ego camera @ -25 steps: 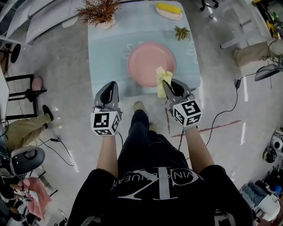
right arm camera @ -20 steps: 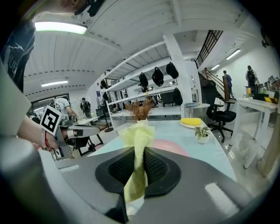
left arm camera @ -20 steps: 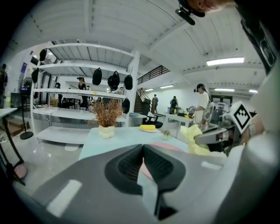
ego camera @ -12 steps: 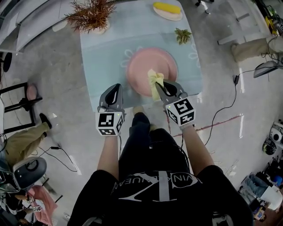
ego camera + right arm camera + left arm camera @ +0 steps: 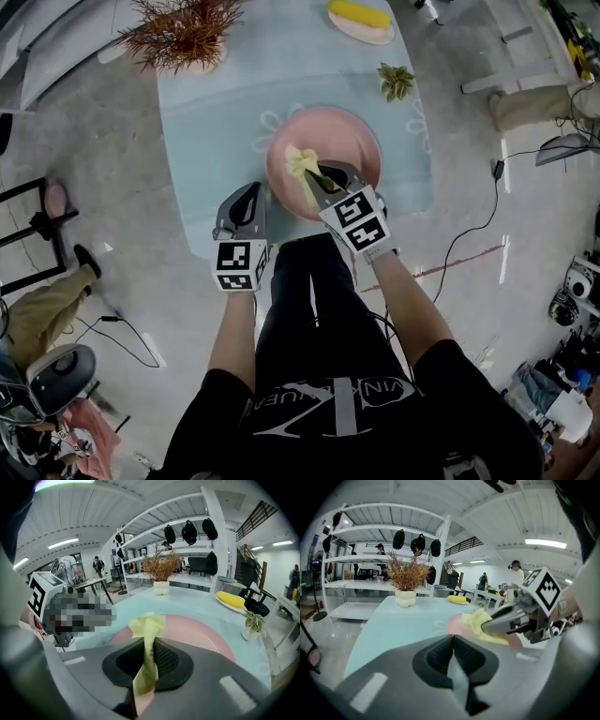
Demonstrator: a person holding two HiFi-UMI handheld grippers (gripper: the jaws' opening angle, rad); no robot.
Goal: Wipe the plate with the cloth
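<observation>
**Head view: right gripper clamped on cloth, over the plate**

Right gripper: jaws pinched shut on the yellow cloth. Its own view shows a strip of cloth squeezed between the pads, with a bunched tuft sticking out past the tips. The tuft sits over the pink plate, at roughly 8 o'clock on it. Contact between cloth and plate can't be confirmed.

Left gripper: jaws together, nothing between them. It is off the plate at about its 8 o'clock, by the near edge of the pale blue table.

The plate lies toward the table's 5 o'clock.

Writing: each gripper's marker cube carries black-and-white square codes, no words. The black shirt has white lettering, only partly visible, "VIN KL" at best.
</observation>
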